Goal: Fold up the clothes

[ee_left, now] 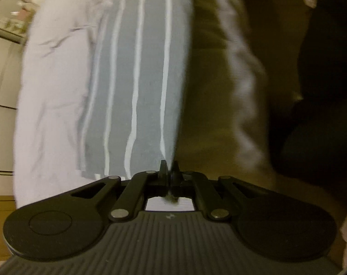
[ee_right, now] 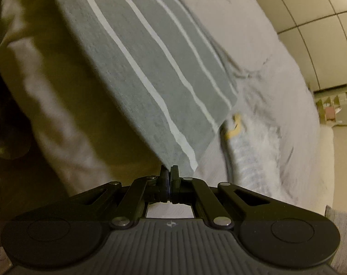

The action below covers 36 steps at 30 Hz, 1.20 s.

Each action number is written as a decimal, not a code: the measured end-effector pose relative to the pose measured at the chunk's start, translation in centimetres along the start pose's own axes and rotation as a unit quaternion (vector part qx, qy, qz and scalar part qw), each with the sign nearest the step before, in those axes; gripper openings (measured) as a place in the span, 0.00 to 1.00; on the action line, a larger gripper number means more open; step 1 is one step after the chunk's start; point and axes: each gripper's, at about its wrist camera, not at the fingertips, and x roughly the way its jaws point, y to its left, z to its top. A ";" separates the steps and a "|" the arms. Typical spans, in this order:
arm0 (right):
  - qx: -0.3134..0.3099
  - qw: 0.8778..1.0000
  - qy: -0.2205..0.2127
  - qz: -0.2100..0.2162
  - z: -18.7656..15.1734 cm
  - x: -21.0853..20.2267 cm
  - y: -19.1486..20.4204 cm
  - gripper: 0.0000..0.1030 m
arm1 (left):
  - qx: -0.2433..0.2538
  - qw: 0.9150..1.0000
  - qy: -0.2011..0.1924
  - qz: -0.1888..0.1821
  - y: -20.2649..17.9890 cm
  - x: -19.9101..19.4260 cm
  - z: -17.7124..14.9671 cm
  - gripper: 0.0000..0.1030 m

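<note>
Both jaws are pinching shut on the grey striped cloth: the left hand-held gripper (ee_left: 169,171) is gripping one edge of the cloth (ee_left: 136,80), the right hand-held gripper (ee_right: 169,174) is gripping another (ee_right: 150,57). The cloth is hanging stretched between them above the pale bed (ee_right: 265,68), blurred. Beyond, panelled walls (ee_right: 322,34) are showing.

The grey striped garment (ee_right: 139,68) is soft matt knit cloth with paler woven stripes. The bed sheet (ee_right: 253,34) under it is pale cloth, matt and creased. Each tool, left (ee_left: 169,168) and right (ee_right: 169,171), is matt black plastic with a ribbed body and small dull metal rivets. The wall panels (ee_right: 322,34) behind look smooth, with a faint sheen.
</note>
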 end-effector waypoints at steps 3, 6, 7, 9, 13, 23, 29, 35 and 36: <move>0.011 0.999 0.037 0.001 -0.4 -0.4 1.5 0.00 | 0.002 1.000 0.004 -0.021 -0.3 -0.4 -1.6 0.06; 0.060 0.996 0.059 -0.002 0.2 -1.8 1.8 0.04 | 0.006 1.000 0.007 -0.024 0.0 -0.8 -3.8 0.17; 0.081 0.995 0.061 0.000 0.7 -2.4 2.1 0.05 | 0.008 1.000 0.008 -0.016 0.3 -0.9 -4.8 0.25; 0.123 0.991 0.061 0.007 2.1 -3.9 2.8 0.10 | 0.022 1.000 0.003 0.009 1.7 -0.4 -6.9 0.32; 0.199 0.978 0.052 0.027 7.3 -7.7 5.5 0.28 | 0.103 0.991 -0.041 0.069 4.5 3.0 -10.1 0.55; 0.316 0.947 0.027 0.051 23.0 -14.0 13.3 0.45 | 0.408 0.873 -0.236 0.122 9.7 13.4 -16.0 0.62; 0.361 0.931 -0.010 0.056 30.3 -15.4 15.2 0.63 | 0.440 0.843 -0.284 0.124 11.8 16.9 -14.6 0.51; 0.246 0.967 -0.057 0.041 35.8 -15.7 20.3 0.69 | 0.429 0.855 -0.277 0.091 12.8 17.9 -11.7 0.07; 0.232 0.971 -0.049 0.035 36.1 -15.3 21.0 0.69 | 0.426 0.858 -0.276 0.080 13.1 17.8 -11.5 0.07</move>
